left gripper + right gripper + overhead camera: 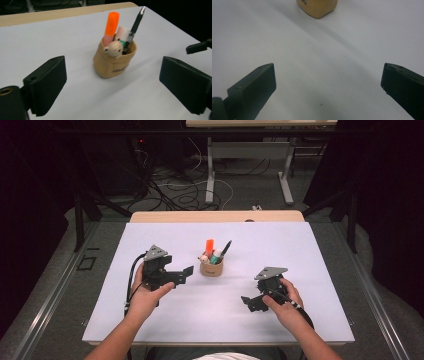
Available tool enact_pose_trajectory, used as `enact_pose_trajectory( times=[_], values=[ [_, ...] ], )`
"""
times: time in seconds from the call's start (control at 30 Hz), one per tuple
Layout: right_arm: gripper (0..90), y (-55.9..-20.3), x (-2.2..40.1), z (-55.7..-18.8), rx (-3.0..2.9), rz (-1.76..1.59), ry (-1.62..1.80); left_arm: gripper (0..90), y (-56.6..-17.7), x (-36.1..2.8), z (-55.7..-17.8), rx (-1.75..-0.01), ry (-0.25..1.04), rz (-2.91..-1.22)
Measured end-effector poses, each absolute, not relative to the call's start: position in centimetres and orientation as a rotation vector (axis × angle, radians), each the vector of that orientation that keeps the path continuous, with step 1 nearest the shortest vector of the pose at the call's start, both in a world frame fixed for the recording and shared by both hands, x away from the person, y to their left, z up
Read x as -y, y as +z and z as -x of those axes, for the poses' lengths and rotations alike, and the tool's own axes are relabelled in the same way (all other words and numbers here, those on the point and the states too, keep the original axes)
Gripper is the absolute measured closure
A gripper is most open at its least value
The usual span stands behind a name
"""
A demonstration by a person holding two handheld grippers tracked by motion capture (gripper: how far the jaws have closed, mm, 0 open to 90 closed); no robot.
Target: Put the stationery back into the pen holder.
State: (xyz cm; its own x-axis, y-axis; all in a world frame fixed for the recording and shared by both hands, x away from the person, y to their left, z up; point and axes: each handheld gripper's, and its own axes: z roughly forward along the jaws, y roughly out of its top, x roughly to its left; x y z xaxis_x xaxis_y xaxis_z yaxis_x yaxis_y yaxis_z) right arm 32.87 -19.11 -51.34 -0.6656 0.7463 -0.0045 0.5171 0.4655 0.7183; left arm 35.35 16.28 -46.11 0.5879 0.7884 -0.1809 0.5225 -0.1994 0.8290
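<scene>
Pen holder (211, 267): a small tan pot standing upright near the centre of the white table top (300, 250), holding an orange marker (209, 245), a black pen (225, 248) and a pale figure-topped item.

High view: the left gripper (184, 272) sits at about 9 o'clock from the pot, held in the left hand (147, 295), jaws spread and pointing toward the pot, apart from it. The right gripper (248, 302) lies at about 4 o'clock from the pot, held in the right hand (285, 302), jaws apart, nothing between them.

Left gripper view: the pot (113, 61) stands ahead between the two wide-set jaws, untouched. The marker (111, 27) leans toward 11 o'clock, the pen (133, 27) toward 1 o'clock, and the pale figure (113, 48) sits at the rim. A black part of the other gripper shows at 3 o'clock.

Right gripper view: jaws stand wide over bare table; the pot's base (317, 7) shows at 12 o'clock, well clear.
</scene>
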Motion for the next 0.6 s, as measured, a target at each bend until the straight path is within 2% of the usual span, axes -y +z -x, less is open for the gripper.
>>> enact_pose_trajectory(
  times=[0.07, 0.17, 0.6],
  values=[
    [0.0, -51.3, 19.7, -33.0, -2.388, -1.102, 1.010, 1.5, -46.5, -17.1, -35.4, -1.084, 0.353, -1.869],
    [0.0, -51.3, 20.5, -33.4, -2.355, -1.138, 1.036, 0.2, -47.1, -18.2, -35.5, -1.107, 0.379, -1.865],
    [0.0, -51.8, 24.6, -34.8, -2.215, -1.332, 1.008, 0.3, -50.1, -21.7, -36.7, -1.278, 0.423, -1.828]
  ],
)
